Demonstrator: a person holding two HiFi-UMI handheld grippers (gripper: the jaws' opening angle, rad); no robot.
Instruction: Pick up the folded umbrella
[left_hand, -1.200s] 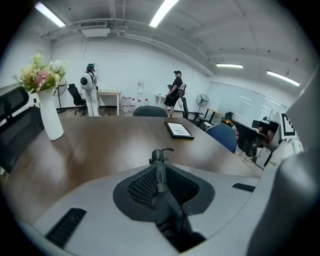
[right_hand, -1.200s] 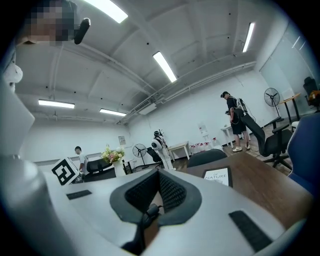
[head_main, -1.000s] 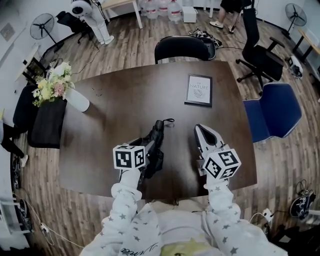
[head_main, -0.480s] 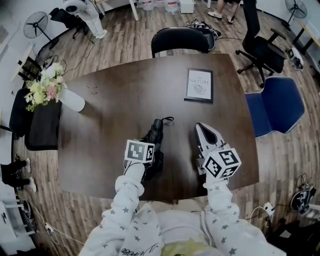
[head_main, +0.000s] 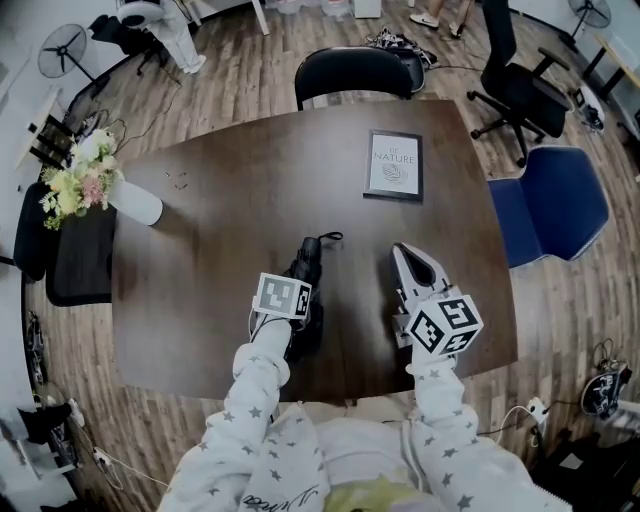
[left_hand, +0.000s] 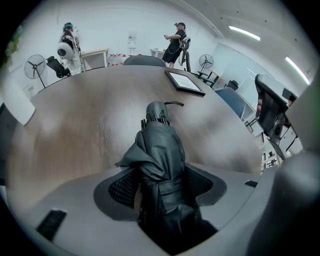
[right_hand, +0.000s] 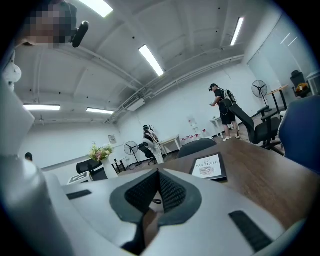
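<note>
The folded black umbrella (head_main: 306, 262) lies lengthwise on the dark wooden table (head_main: 220, 200), its strap loop at the far end. My left gripper (head_main: 296, 312) points steeply down over the umbrella's near half and hides it in the head view. In the left gripper view the umbrella (left_hand: 160, 145) sits between the two mesh pads of the left gripper (left_hand: 161, 185), whose jaws stand wide apart on either side of it. My right gripper (head_main: 402, 250) hovers to the right of the umbrella. It is shut, its pads meeting at the tip (right_hand: 159, 175) with nothing held.
A framed print reading NATURE (head_main: 393, 165) lies at the table's far right. A white vase with flowers (head_main: 135, 202) stands at the left edge. A black chair (head_main: 350, 75) is behind the table and a blue chair (head_main: 545, 205) to its right. People stand in the background.
My left gripper has come down and to the right over the umbrella and tipped more steeply. The right gripper has hardly shifted.
</note>
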